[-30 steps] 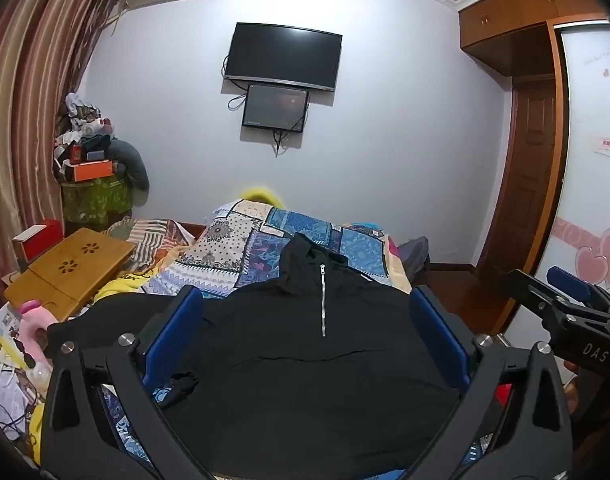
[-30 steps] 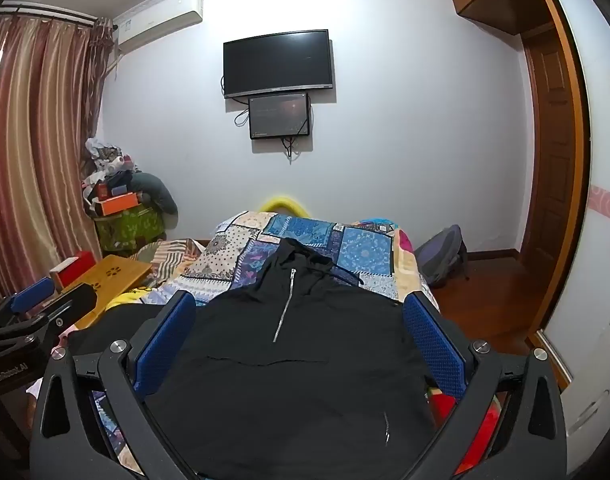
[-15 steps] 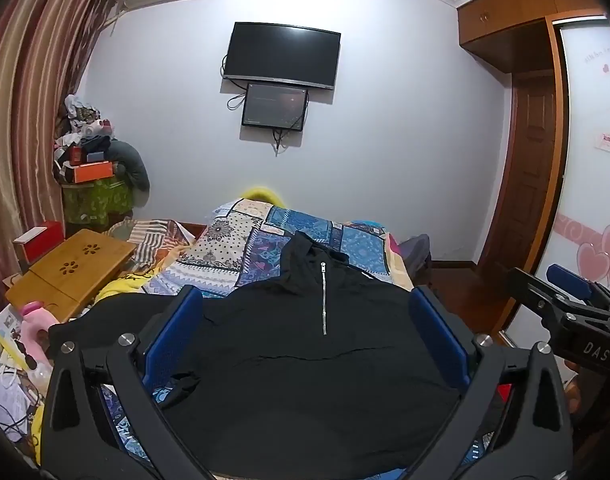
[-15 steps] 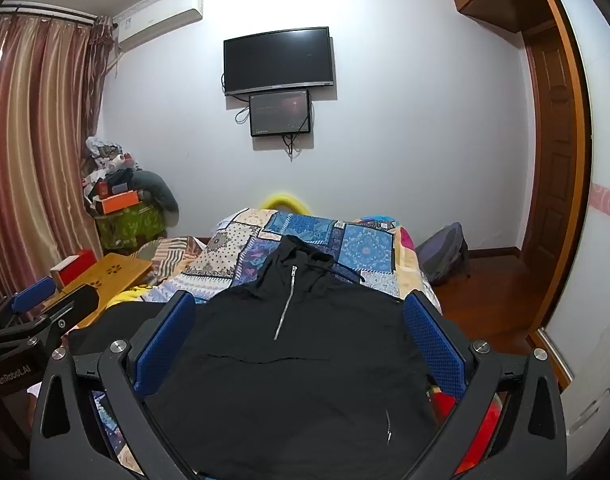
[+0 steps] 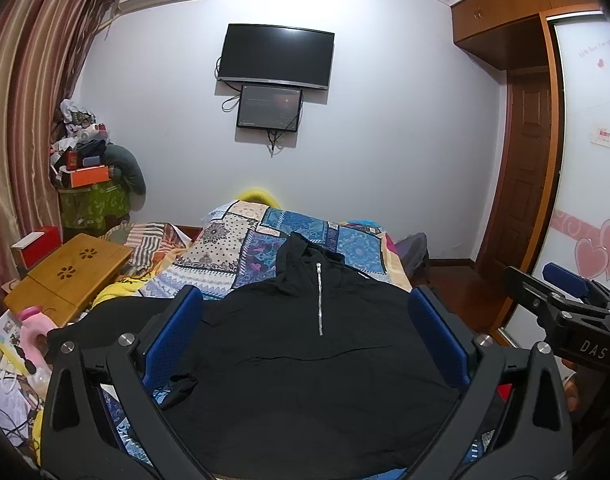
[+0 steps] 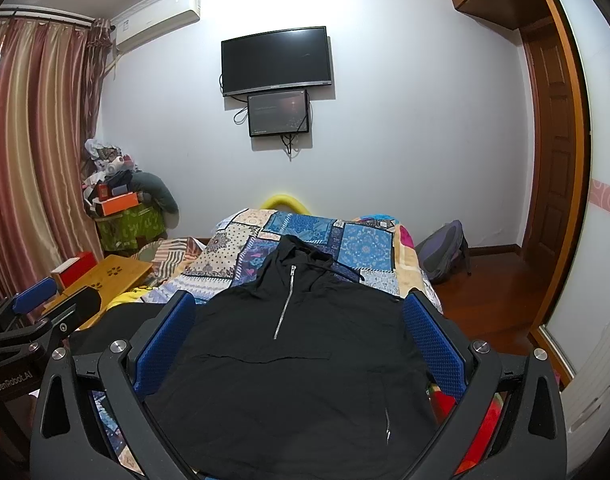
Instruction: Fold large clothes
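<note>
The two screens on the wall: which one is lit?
The smaller lower screen shows a faint picture. The larger television above it is fully dark.

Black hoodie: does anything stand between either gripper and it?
Nothing visible does. The black hoodie lies spread on the patchwork quilt, with the open left gripper and open right gripper directly above it.

Left tool [image 5: 305, 320] and right tool [image 6: 299, 316] hover, fingers spread wide.
</note>
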`<action>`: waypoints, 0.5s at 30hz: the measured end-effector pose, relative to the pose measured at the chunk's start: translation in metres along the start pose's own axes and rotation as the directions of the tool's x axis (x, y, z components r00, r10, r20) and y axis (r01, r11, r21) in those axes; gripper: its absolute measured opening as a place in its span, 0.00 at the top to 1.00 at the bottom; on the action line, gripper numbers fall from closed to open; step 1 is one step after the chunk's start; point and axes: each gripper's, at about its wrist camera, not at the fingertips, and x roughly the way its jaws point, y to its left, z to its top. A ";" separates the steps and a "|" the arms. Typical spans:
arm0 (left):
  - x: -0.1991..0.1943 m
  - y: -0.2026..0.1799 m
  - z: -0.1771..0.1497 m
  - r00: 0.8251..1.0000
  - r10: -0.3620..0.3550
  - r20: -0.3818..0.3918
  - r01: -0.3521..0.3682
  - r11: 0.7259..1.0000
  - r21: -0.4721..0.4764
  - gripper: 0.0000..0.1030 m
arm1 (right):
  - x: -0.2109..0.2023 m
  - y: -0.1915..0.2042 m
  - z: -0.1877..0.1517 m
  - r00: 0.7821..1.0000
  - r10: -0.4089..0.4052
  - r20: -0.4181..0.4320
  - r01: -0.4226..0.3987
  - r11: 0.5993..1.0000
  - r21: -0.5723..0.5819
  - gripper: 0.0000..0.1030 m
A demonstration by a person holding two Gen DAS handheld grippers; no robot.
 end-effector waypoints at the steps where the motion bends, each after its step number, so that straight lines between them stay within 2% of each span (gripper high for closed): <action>1: 0.000 0.000 0.001 1.000 0.000 0.001 0.000 1.000 0.001 0.00 | 0.000 -0.001 0.000 1.000 0.001 0.000 -0.001 1.000 0.001 0.00; 15: -0.003 -0.005 0.002 1.000 0.001 0.007 -0.001 1.000 0.014 0.00 | -0.003 0.001 -0.001 1.000 0.003 -0.003 -0.003 1.000 0.002 0.00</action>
